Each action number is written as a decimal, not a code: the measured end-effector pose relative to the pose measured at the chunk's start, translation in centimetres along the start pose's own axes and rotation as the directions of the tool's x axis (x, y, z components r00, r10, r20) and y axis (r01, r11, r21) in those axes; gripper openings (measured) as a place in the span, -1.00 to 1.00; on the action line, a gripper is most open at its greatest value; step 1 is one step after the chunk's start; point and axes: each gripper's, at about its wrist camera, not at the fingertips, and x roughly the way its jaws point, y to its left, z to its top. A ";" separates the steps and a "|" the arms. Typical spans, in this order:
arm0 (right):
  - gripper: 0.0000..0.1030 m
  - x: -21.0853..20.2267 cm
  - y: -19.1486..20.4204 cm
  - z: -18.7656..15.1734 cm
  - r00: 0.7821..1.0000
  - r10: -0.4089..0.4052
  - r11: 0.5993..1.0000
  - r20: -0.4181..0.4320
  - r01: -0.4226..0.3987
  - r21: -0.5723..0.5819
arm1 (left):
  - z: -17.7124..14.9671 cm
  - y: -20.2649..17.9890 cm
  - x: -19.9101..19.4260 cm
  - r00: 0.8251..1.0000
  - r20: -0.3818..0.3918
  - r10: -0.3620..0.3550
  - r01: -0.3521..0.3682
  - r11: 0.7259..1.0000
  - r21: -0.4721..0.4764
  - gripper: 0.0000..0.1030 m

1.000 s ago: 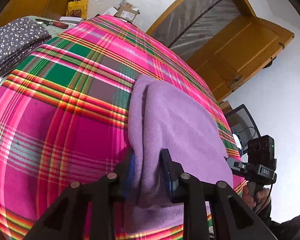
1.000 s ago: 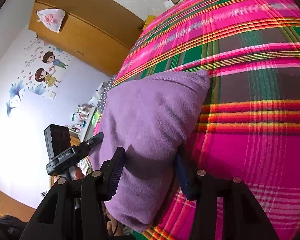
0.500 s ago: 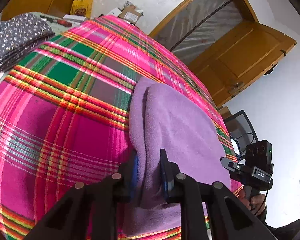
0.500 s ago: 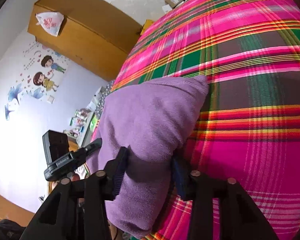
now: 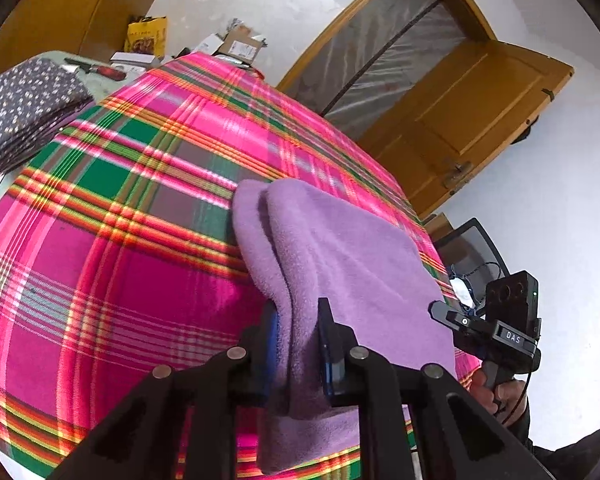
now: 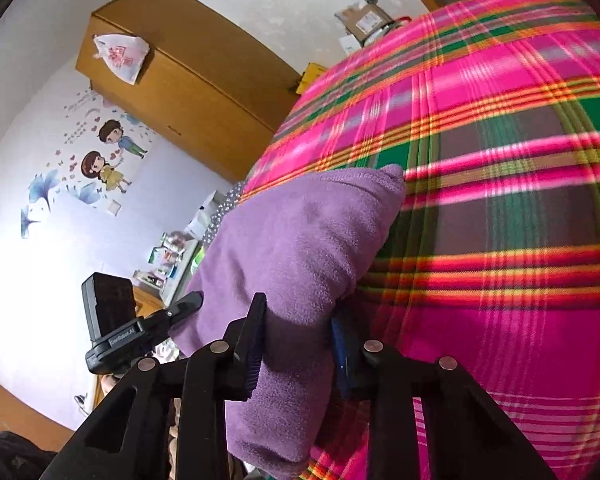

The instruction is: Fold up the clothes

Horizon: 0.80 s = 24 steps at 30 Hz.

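Observation:
A folded purple fleece garment (image 5: 352, 264) lies near the front edge of a pink, green and orange plaid bedspread (image 5: 112, 248). My left gripper (image 5: 298, 344) is shut on the garment's near left edge, the layers pinched between its blue-padded fingers. In the right wrist view the same purple garment (image 6: 300, 240) bulges up between the fingers of my right gripper (image 6: 298, 340), which is shut on its near right edge. The right gripper's body (image 5: 500, 332) shows at the lower right of the left wrist view, held by a hand.
A stack of dark floral fabric (image 5: 24, 108) lies at the bed's far left. Boxes and a yellow bag (image 5: 146, 36) sit against the back wall. A wooden door (image 5: 472, 120) stands at the right, a wooden cabinet (image 6: 180, 92) at the left.
Both grippers have closed tighter on the purple garment's near edges and lifted slightly; the fabric bunches more between the fingers.

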 end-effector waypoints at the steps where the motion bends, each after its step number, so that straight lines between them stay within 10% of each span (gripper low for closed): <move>1: -0.43 -0.2 0.0 0.1 1.000 -0.001 1.000 0.004 0.001 -0.003 | 0.1 -0.3 0.0 1.000 0.000 -0.003 0.003 1.000 0.007 -0.66; 24: -0.44 -10.2 -4.3 2.2 0.984 -0.115 0.993 0.134 0.119 -0.021 | 2.3 -12.2 9.1 0.987 -0.138 -0.086 0.112 0.974 0.198 -0.66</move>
